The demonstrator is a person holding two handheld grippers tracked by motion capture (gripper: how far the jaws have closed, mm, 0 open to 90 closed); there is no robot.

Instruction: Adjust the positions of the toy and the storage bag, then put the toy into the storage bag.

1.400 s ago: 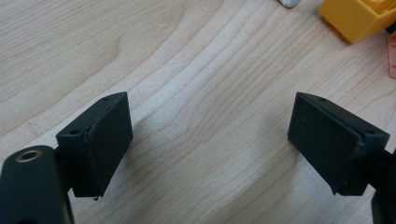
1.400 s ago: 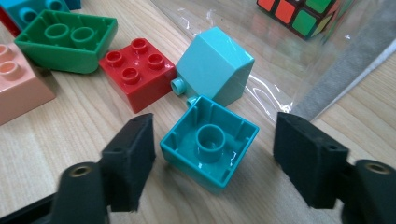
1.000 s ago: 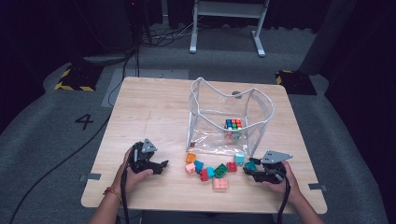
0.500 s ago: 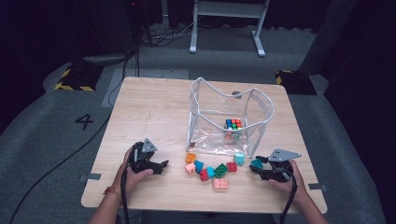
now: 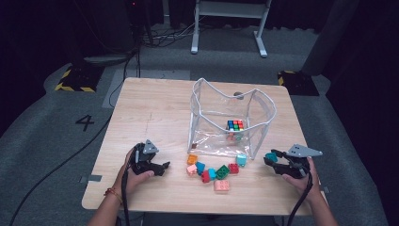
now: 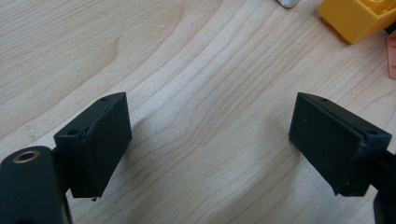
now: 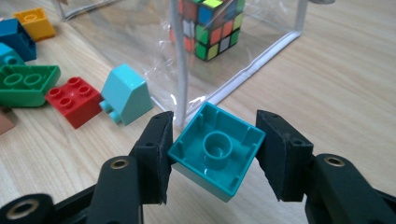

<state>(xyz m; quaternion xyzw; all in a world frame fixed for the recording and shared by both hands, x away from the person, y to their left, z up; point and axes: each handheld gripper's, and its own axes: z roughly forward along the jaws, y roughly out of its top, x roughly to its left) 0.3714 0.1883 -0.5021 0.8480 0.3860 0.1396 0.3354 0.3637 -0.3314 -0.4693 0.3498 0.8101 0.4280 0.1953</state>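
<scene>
The right gripper point(image 7: 212, 156) has its jaws clamped on a teal block point(image 7: 216, 149), hollow underside facing the camera, held clear of the wooden surface point(image 7: 336, 79); in the high view this gripper point(image 5: 275, 159) sits at the near right, just outside the bag's right corner. Just beyond the jaws and to their left in the right gripper view lie a light-blue sloped block point(image 7: 126, 93), a red block point(image 7: 74, 100) and a green block point(image 7: 25, 84), with a dark-blue block point(image 7: 16, 39) and an orange block point(image 7: 35, 22) farther off. Directly ahead of the jaws stands a clear plastic bag point(image 7: 261, 51) with a white edge, and inside it a colour cube point(image 7: 208, 25).

The left gripper point(image 6: 210, 140) rests low over bare wood with its jaws apart and nothing between them; a yellow-orange block point(image 6: 357, 16) lies ahead and to their right. In the high view the left gripper point(image 5: 162, 167) points toward the block cluster, near but apart from it.
</scene>
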